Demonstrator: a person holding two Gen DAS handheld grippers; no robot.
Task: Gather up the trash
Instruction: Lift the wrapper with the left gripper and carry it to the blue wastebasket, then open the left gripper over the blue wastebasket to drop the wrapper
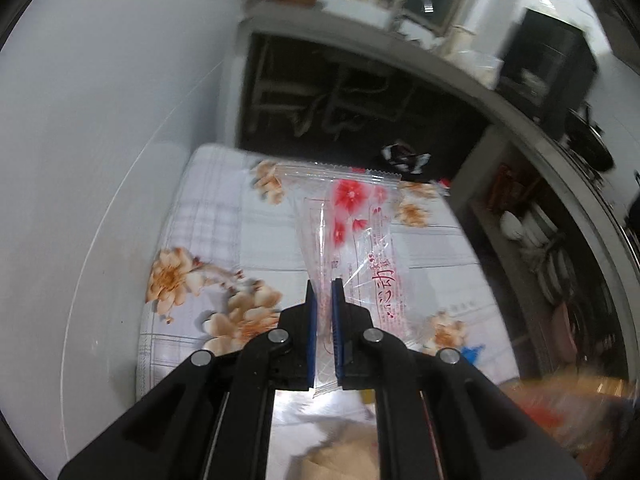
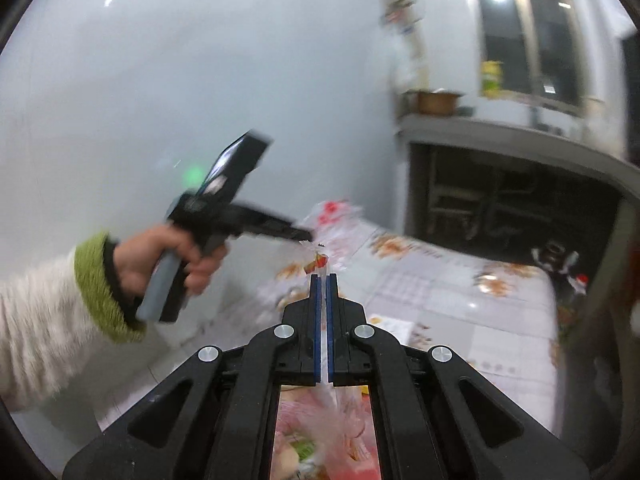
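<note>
The left claw [image 1: 324,284] is clamped on a clear plastic wrapper [image 1: 352,236], its blue pads [image 1: 312,320] pinching the lower strip of the film; the wrapper stands up and forward from the pads, printed with red flowers and red lettering, its crimped top edge hanging in the air above the tabletop [image 1: 200,216]; the tabletop wears a pale checked cloth with peach-coloured blossoms, and it runs up against a plain white wall [image 1: 100,120] on one side; beyond its far edge sits a dark opening under a grey counter [image 1: 360,40], with a brown pot and a yellow-green bottle on top, both blurred.

The right claw [image 2: 324,278] is drawn nearly closed, a thin sliver of crinkled clear film caught between its pads and a scrap of it poking out at the tips; below the claw hangs a bunched plastic bag [image 2: 324,432] with pink and green contents, too blurred to name; from this side the left hand [image 2: 172,260] shows, in a white fleecy sleeve with a green cuff, gripping the handle of the other claw, which holds the flowered wrapper up over the near corner of the tabletop, close ahead of the right claw.
</note>
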